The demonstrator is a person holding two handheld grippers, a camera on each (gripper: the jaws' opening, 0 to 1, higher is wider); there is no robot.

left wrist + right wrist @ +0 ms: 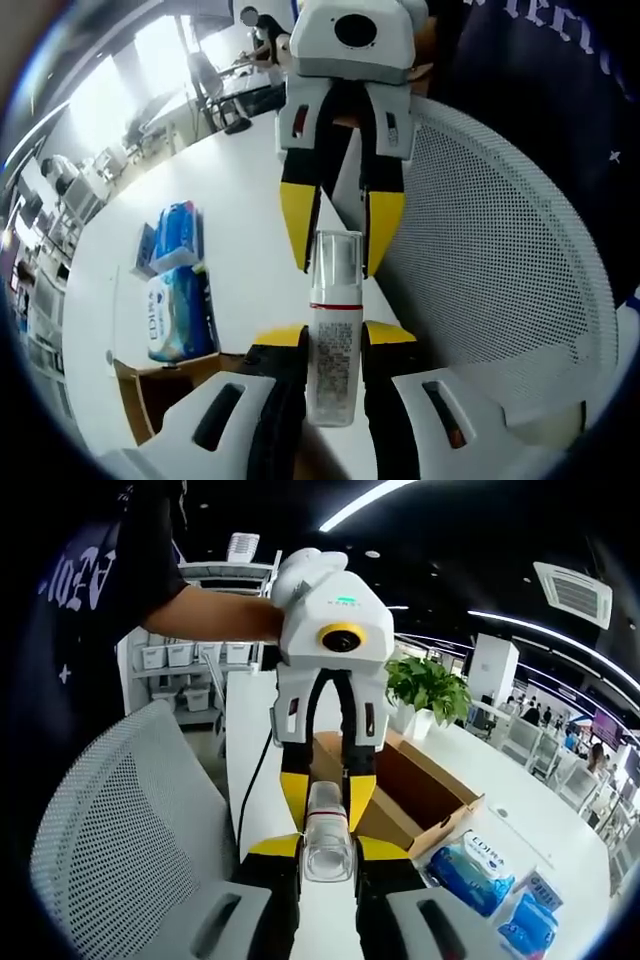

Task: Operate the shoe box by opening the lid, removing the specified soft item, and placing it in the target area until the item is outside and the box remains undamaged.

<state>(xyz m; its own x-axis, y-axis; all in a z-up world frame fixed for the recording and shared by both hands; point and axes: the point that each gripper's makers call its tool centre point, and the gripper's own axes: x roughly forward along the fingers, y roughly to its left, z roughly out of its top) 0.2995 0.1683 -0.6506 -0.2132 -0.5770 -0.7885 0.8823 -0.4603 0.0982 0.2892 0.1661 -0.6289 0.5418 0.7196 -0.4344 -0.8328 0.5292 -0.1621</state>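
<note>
Both grippers, left and right, clamped on one bottle. Shoe box lid open at 3 o'clock of bottle; item out, placing still left, I'd say.

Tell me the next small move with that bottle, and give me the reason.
Probably open one gripper and let the other keep the bottle. Both the left gripper and the right gripper pinch it from opposite ends, held in the air above the white table, beside the open cardboard box.

On the worktop the open shoe box stands, tissue packs just beside it, a potted plant behind, a mesh chair alongside the worktop.
</note>
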